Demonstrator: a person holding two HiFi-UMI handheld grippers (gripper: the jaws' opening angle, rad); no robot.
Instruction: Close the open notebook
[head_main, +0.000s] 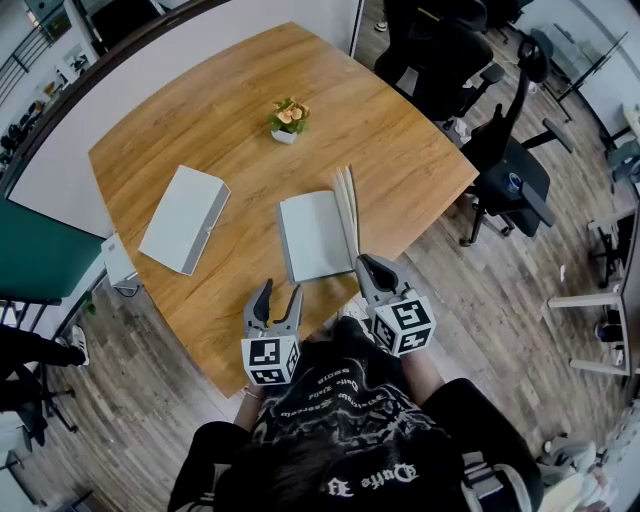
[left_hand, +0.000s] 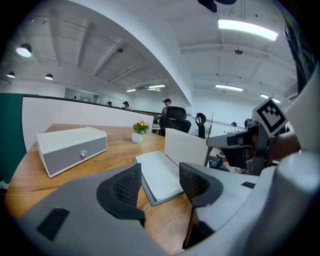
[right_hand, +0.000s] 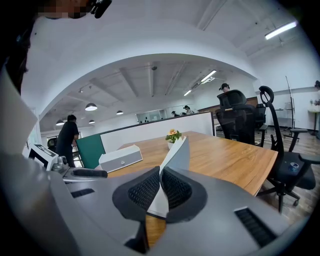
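One notebook (head_main: 315, 235), one box (head_main: 185, 218) and one plant (head_main: 288, 119) are sitting on the tabletop (head_main: 400, 150). The right gripper (head_main: 368, 266) is pinching the notebook's raised half, hiding its corner; the left gripper (head_main: 280, 295) is gaping, empty.

The right gripper (right_hand: 160, 176) pinches the lifted side of the notebook (right_hand: 178, 152) between its fingers (right_hand: 141, 192). That side stands up off the desk (right_hand: 225, 155). Far behind sit a plant (right_hand: 173, 135) and, to the left, a white box (right_hand: 120, 158). A black chair (right_hand: 239, 121) stands far right.
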